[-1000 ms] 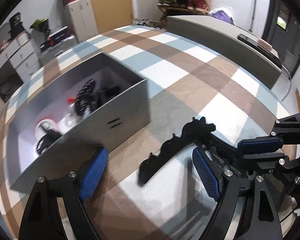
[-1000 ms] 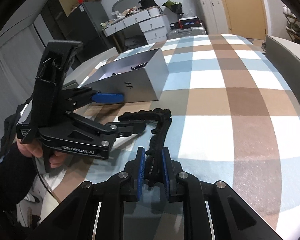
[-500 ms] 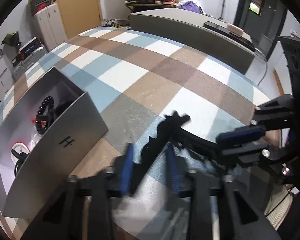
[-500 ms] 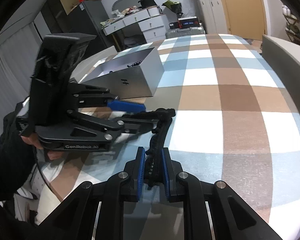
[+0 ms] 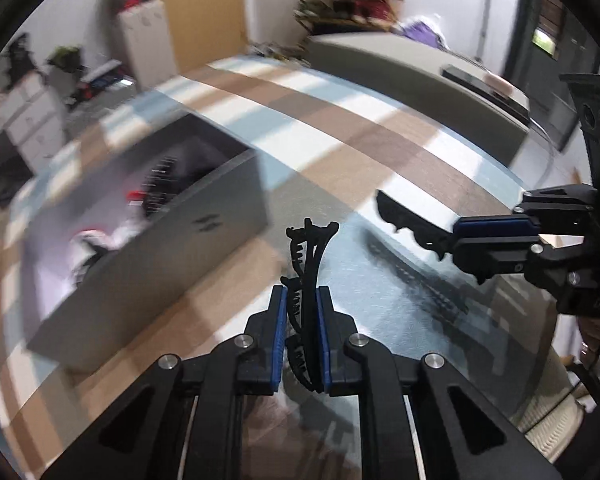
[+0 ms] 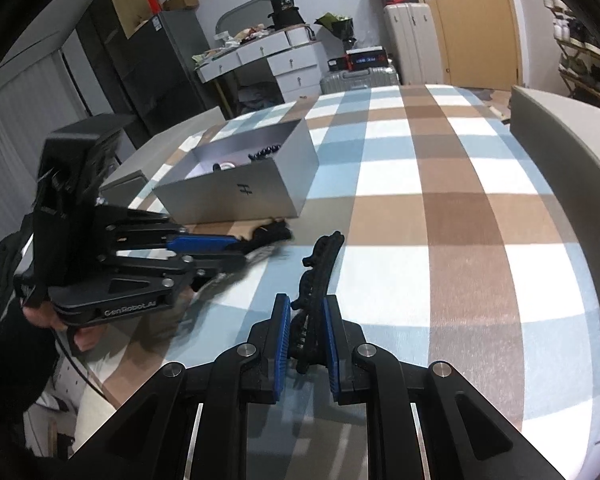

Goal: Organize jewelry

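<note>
Separation, just now, of what looked a second ago like one bent black run of teeth held only on the right. Spread wide back then, and now snapped together: left gripper point(image 5: 302, 292), clamped on a thin toothed black strip point(image 5: 310, 264) that stands up between the blue pads. No change on the other side: right gripper point(image 6: 303, 300) pressed together as before on a second toothed strip point(image 6: 320, 268), with the same hold near its lower end. Two strips now, clearly apart, with bare checked cloth point(image 6: 440, 208) between their free ends, both lifted off the table.

Probably two hair combs or two halves of a clip pulled free of each other; cannot tell which from these views, given the blur around the left piece.

For the task, a good sign: one piece per gripper, each ready to be put away alone. Nearest home by the look of it: grey box point(image 6: 240, 192), open at the top, just beyond the left gripper, with dark beads point(image 6: 266, 152) and other small things already inside. Nothing dropped in yet from either grip.
</note>
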Demonstrator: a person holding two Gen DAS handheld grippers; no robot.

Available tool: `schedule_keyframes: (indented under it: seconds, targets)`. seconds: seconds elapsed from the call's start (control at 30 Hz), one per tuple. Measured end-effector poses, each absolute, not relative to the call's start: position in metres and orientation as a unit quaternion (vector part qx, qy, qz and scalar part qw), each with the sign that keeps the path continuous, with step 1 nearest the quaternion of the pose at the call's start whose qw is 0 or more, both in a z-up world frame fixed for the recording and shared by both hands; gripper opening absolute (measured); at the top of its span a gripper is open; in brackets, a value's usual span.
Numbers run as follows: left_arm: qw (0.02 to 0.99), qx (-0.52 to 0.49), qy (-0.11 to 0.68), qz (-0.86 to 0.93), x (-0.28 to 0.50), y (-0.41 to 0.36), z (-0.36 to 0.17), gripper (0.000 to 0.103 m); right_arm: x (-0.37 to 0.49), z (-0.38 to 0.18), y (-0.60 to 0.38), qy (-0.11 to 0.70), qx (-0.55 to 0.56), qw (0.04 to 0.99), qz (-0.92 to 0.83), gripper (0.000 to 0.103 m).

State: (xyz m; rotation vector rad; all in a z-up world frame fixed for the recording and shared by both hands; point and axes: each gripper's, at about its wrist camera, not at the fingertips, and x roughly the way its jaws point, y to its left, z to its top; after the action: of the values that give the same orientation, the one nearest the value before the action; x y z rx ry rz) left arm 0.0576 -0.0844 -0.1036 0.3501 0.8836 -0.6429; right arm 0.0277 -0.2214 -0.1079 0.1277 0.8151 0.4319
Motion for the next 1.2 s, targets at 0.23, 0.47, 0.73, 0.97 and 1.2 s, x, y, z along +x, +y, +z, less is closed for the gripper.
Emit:
schedule_keyframes:
  seconds: [0.23, 0.47, 0.73, 0.97, 1.2]
  targets:
    - [0.887, 0.110, 0.390, -0.223, 0.048, -0.047, -0.083, 0.009, 0.034, -0.088, -0.209, 0.369, 0.063, 0.901, 0.221, 0.016]
    - [0.911, 0.079, 0.364, -0.176, 0.046, -0.013, -0.064, 0.009, 0.054, -0.067, -0.182, 0.346, 0.068, 0.899, 0.260, 0.016]
    - [0.939, 0.069, 0.316, -0.120, 0.054, 0.017, -0.044, 0.009, 0.088, -0.043, -0.150, 0.317, 0.073, 0.893, 0.311, 0.016]
    - [0.943, 0.056, 0.306, -0.121, 0.076, 0.026, -0.040, 0.009, 0.116, -0.037, -0.133, 0.309, 0.068, 0.887, 0.337, 0.016]
    - [0.939, 0.042, 0.311, -0.141, 0.096, 0.023, -0.038, 0.009, 0.138, -0.038, -0.128, 0.307, 0.074, 0.884, 0.345, 0.016]
